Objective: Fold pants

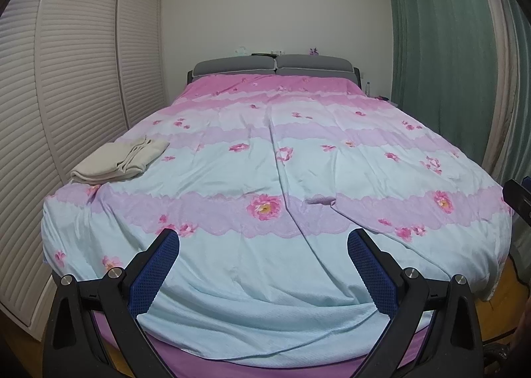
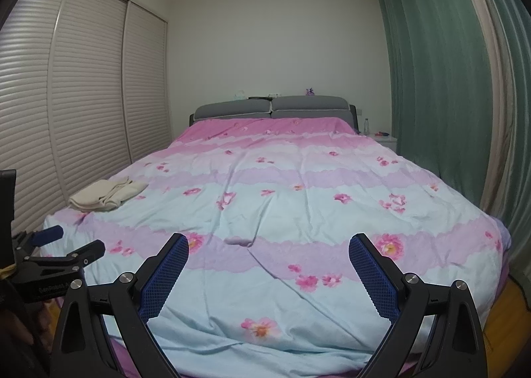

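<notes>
On the far left side of the floral pink-and-blue bedspread, near the louvred white wardrobe doors, lie the cream-coloured soft cloth pants, already doubled into a loose bundle. Both my tools are well apart from them at the foot of the bed: my left gripper has its blue pads spread wide on nothing, and my right gripper likewise gapes empty. I judge the pants light and limp; they will sag and slide on the smooth cover. I would pinch the thicker folded edge nearest me, one corner per tool.
</notes>
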Demonstrator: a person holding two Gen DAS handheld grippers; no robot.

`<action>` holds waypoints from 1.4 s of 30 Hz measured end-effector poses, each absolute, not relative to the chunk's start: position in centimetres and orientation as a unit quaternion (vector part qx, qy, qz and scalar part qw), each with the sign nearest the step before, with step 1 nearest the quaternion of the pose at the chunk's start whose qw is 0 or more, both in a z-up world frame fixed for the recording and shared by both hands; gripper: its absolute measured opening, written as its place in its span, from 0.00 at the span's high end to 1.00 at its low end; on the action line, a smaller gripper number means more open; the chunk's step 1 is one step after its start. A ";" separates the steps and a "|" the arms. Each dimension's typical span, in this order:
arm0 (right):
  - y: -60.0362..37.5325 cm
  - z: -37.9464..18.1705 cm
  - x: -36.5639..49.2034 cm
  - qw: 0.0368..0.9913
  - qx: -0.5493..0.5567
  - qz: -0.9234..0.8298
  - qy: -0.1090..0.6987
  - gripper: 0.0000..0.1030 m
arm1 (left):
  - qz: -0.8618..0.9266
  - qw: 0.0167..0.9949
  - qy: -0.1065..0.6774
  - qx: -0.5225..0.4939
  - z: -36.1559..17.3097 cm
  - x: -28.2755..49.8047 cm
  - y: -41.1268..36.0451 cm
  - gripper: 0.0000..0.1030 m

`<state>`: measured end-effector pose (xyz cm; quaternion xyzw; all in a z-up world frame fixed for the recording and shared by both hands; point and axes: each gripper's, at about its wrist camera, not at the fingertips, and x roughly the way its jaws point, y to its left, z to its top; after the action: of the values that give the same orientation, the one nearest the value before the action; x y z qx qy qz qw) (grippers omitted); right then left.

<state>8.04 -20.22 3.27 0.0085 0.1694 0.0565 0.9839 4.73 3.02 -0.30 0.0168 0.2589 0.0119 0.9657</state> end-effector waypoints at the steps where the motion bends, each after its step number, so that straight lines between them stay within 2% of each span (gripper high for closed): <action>1: -20.2 3.3 8.0 0.984 0.010 0.057 0.169 0.05 | 0.011 0.966 0.259 0.017 -0.3 4.7 3.0 0.00; 42: -20.8 3.2 8.4 0.984 0.004 0.047 0.171 0.05 | 0.006 0.965 0.263 0.013 -0.3 4.7 3.0 0.00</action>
<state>8.35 -20.76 3.24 0.0037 0.1709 0.0468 0.9842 4.71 2.97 -0.30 0.0131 0.2634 0.0063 0.9646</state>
